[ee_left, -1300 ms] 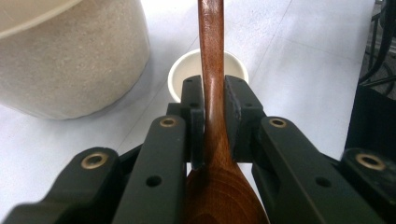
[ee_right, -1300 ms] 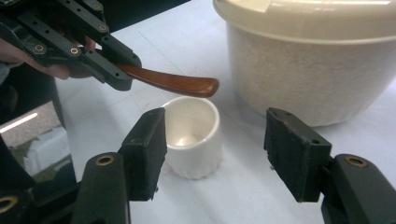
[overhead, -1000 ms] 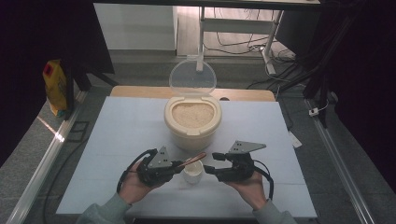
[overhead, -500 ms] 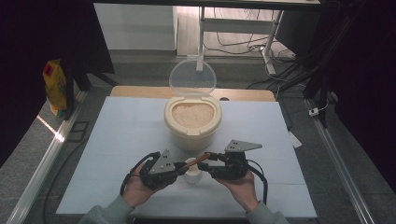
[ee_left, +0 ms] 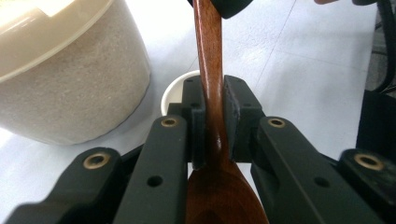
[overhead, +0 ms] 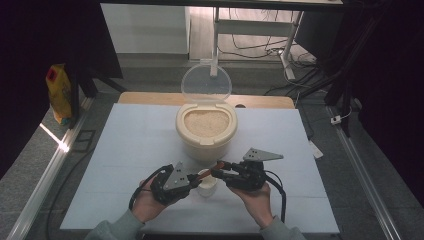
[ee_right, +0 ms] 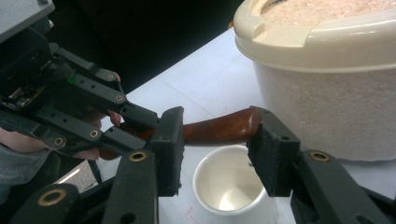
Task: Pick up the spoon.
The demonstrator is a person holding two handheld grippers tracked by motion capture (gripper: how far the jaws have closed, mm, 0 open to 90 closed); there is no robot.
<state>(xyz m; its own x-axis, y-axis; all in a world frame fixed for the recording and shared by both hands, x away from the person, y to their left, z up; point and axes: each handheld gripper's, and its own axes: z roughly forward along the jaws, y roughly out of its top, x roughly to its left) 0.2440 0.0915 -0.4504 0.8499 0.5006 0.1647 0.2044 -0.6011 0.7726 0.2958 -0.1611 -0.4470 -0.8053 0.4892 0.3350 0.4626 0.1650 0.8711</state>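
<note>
While the left hand-held gripper (ee_left: pixel 212 123) clamps its neck, the glossy brown wooden spoon (ee_left: pixel 210 70) hangs over the white cup (ee_right: pixel 229 184). Right hand-held gripper (ee_right: pixel 215 144) has just been closing; the handle sits between its jaws, not yet pinched.

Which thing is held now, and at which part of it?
The left gripper clamps the wooden spoon at its neck, just above the bowl. The right gripper, jaws just closing, straddles the handle without pressing.

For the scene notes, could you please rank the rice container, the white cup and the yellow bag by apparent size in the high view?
1. rice container, clearly the largest.
2. yellow bag, slimmer; it stands off the table, so its true size is unsure.
3. white cup, smallest, partly hidden by the grippers and wooden spoon.
</note>
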